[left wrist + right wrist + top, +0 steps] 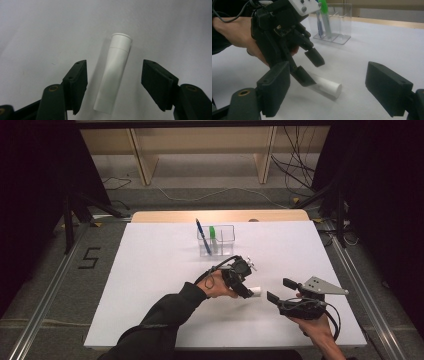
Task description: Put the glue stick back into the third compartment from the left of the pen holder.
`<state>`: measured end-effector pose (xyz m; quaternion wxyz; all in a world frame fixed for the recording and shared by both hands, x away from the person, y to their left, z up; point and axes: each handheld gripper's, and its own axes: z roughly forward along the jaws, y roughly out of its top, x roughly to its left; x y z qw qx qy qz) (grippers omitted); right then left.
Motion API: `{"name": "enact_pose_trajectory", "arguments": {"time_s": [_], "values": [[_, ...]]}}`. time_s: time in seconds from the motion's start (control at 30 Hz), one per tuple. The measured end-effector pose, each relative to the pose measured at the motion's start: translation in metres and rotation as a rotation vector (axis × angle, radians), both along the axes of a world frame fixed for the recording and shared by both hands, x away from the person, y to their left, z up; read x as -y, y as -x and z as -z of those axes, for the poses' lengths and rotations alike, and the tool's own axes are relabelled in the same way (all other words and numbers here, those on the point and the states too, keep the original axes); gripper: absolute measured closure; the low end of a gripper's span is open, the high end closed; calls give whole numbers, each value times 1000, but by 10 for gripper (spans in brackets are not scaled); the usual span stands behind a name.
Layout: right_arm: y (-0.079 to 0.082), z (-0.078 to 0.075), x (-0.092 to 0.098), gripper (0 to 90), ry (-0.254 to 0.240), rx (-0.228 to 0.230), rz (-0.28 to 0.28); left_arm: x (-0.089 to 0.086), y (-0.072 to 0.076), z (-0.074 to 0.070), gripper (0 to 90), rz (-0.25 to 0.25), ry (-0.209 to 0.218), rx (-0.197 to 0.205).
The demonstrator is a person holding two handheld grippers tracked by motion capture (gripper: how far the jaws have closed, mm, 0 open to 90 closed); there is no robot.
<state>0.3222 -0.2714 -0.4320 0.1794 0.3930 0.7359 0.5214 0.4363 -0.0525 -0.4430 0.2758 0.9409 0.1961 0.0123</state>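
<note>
Two grippers share the white table (pixel 150 270): the right gripper (pixel 281 290) waits nearby, fingers wide and empty, while the left gripper (pixel 248 291) straddles the white tube (pixel 113 75), whose long axis runs between its untouching fingers (pixel 77 82).

Left hand-held gripper (pixel 248 291) lowered, open; right hand-held gripper (pixel 281 289) open.

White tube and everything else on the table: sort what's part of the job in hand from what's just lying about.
In the job:
- white tube, lying flat between the open jaws
- left gripper, astride it, pads not touching

Lying about:
- clear organiser at the back of the table
- blue pen in it
- green-capped marker in it
- right gripper, open, idle
</note>
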Motion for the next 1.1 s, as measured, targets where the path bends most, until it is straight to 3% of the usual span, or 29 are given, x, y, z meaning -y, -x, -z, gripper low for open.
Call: {"name": "enact_pose_trajectory", "arguments": {"time_s": [0.17, 0.7, 1.1], "values": [[0, 0, -1, 208, 0, -4, 0, 6, 0, 3, 415, 15, -13, -16], [0, 1, -1, 209, 4, -7, -4, 14, 0, 9, 534, 36, -58, 12], [0, 1, -2, 209, 8, -3, -8, 20, -1, 12, 588, 40, -74, 1]]}}
